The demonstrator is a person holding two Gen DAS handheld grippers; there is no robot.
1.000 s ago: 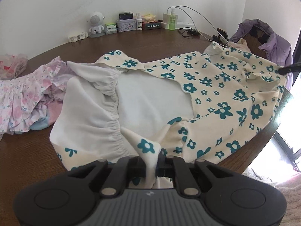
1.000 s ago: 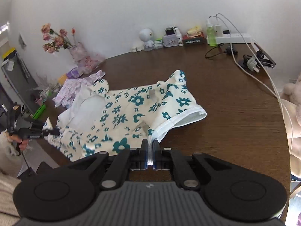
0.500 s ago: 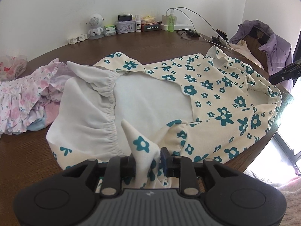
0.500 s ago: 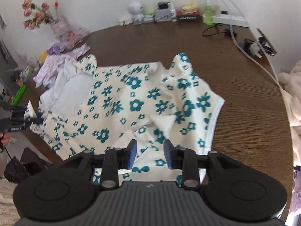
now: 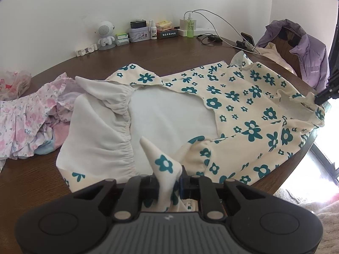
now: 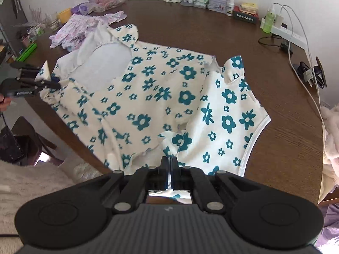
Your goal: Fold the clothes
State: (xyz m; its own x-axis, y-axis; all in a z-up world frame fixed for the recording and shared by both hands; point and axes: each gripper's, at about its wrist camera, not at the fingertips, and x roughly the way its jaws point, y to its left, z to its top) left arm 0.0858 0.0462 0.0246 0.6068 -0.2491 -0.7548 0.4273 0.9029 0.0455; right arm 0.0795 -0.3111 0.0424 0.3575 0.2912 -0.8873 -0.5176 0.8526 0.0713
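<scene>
A cream garment [image 5: 250, 110] with teal flowers lies spread on the round brown table [image 5: 169, 59], its white lining turned up at the left. My left gripper [image 5: 169, 182] is shut on a corner of it, and a cone of fabric sticks up between the fingers. In the right wrist view the garment [image 6: 161, 93] covers the table's near half. There my right gripper [image 6: 170, 163] is shut on a fold at the near edge, and the left gripper [image 6: 49, 82] holds the far left corner. The right gripper [image 5: 317, 100] shows at the right edge of the left wrist view.
A heap of pink floral clothes [image 5: 25, 118] lies left of the garment. A white robot figure [image 5: 104, 35], tins, bottles and a power strip [image 6: 286, 31] with cables line the wall. A purple jacket [image 5: 305, 50] hangs over a chair. The table edge [image 6: 70, 139] runs under the garment.
My right gripper opened, moved down over the garment, and has now shut on a fold at its near edge. The left gripper kept its hold, and the pinched corner now stands up higher.
</scene>
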